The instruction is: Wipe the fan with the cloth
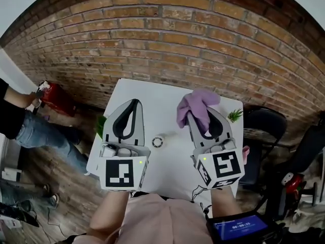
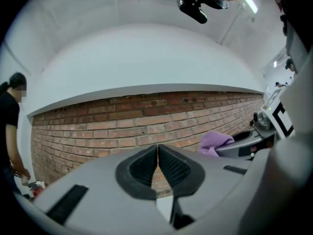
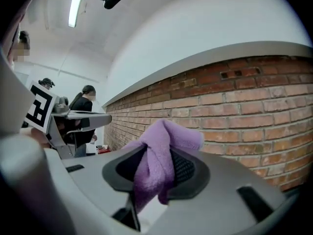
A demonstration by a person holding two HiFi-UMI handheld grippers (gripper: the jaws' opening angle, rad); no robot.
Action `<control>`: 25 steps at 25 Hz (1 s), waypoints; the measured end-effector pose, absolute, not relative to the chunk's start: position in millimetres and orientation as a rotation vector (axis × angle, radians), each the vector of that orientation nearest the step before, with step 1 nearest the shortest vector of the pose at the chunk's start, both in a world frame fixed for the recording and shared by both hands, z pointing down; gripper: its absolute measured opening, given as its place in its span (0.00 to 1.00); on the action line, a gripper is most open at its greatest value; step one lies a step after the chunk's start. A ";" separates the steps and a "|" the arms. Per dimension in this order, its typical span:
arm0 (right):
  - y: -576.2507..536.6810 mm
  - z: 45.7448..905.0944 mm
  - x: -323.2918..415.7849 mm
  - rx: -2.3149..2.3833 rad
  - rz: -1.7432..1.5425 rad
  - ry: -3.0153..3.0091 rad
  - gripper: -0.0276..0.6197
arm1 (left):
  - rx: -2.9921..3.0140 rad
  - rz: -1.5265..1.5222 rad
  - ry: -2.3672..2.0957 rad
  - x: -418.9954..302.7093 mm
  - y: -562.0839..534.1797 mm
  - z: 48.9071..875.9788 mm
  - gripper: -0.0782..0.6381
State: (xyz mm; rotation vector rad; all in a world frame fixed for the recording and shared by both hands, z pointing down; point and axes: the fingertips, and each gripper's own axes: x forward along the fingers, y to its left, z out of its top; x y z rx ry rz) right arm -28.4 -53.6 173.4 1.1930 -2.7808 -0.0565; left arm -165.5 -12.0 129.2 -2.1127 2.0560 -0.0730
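Head view looks down on a white counter (image 1: 157,100) that stands against a brick wall (image 1: 162,34), with both tools held up between the camera and the counter top. The left hand-held gripper (image 1: 135,103) is on the left; its marker cube (image 1: 122,173) faces the camera. In the left gripper view its two dark pads are pressed flat together along their length, with nothing between them and only the brick wall beyond.

The right hand-held gripper (image 1: 203,121) is on the right, clamped on the purple cloth (image 1: 197,105). In the right gripper view the cloth is bunched between the pads: a fold rises above the tips and a tail hangs down over the near side. The left gripper view also shows that cloth off to its right.

The fan (image 1: 158,142), a small round white thing too small to make out in detail, sits on the counter. It shows between the two tools, and neither touches it.

A small green plant (image 1: 235,115) stands at the counter's far right corner. A black chair (image 1: 264,123) is just beyond the right edge. A person (image 1: 25,121) in jeans stands on the floor well to the left.
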 end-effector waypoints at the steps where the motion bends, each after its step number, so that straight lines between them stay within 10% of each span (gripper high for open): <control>1: -53.2 174.0 -27.8 1.196 -0.053 -2.780 0.24 | -2.115 -0.073 2.053 -164.0 -10.9 130.4 0.13; 25: -67.8 184.4 -16.7 1.263 -0.043 -2.735 0.23 | -2.206 -0.042 1.999 -134.2 -30.4 136.5 0.13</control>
